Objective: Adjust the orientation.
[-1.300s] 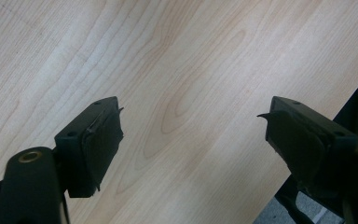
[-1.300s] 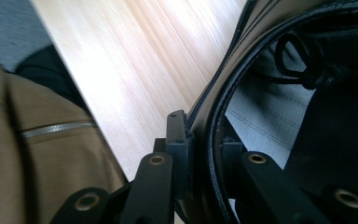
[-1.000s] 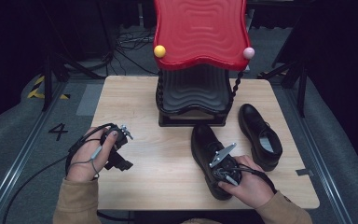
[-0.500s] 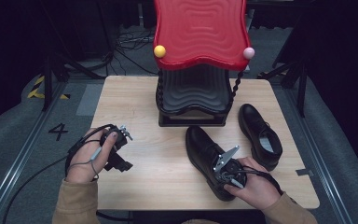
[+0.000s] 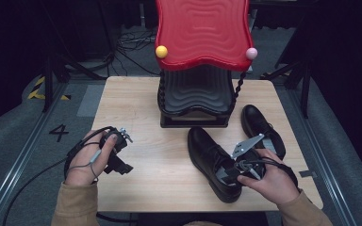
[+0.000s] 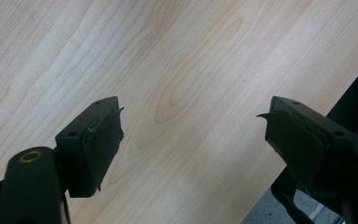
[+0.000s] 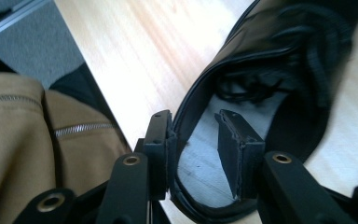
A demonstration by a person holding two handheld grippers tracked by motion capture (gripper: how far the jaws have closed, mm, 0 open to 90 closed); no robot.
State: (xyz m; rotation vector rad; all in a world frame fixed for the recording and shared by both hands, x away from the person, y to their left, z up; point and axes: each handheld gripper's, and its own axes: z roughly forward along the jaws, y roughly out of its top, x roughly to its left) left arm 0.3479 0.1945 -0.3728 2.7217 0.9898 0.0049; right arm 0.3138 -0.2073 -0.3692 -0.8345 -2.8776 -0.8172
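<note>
spanning the middle of the high view, the pale wood-grain tabletop [image 5: 169, 179] is a flat rectangle with a smooth, matte face. at its far edge stands a shoe rack [image 5: 195, 101] with a glossy red top shelf, wavy in outline and ribbed across its surface, above a black ribbed shelf of the same wavy shape; a yellow ball and a pink ball cap its two front corners, and twisted black posts join the shelves.

two black leather shoes lie on the right half. the near shoe [image 5: 212, 160] rests toe toward the rack, its heel toward the person, smooth and faintly shiny, with dark laces and a grey insole. the far shoe [image 5: 261, 127] lies just to its right, nearer the tabletop's right edge, apart from both grippers.

the right hand [image 5: 271, 181] comes in from the near right in a tan sleeve, wrist bent inward, holding the right gripper [image 5: 226, 172] over the heel opening of the near shoe. its jaws have just been opening and now stand half apart: in the right gripper view one jaw sits outside the shoe's collar wall, about touching it, the other inside over the insole, so the wall is between them but not pinched.

the left hand [image 5: 89, 160] rests at the near left, fingers curled around the left gripper [image 5: 122, 153], whose blocky black jaws stand wide over bare wood, holding nothing.
</note>
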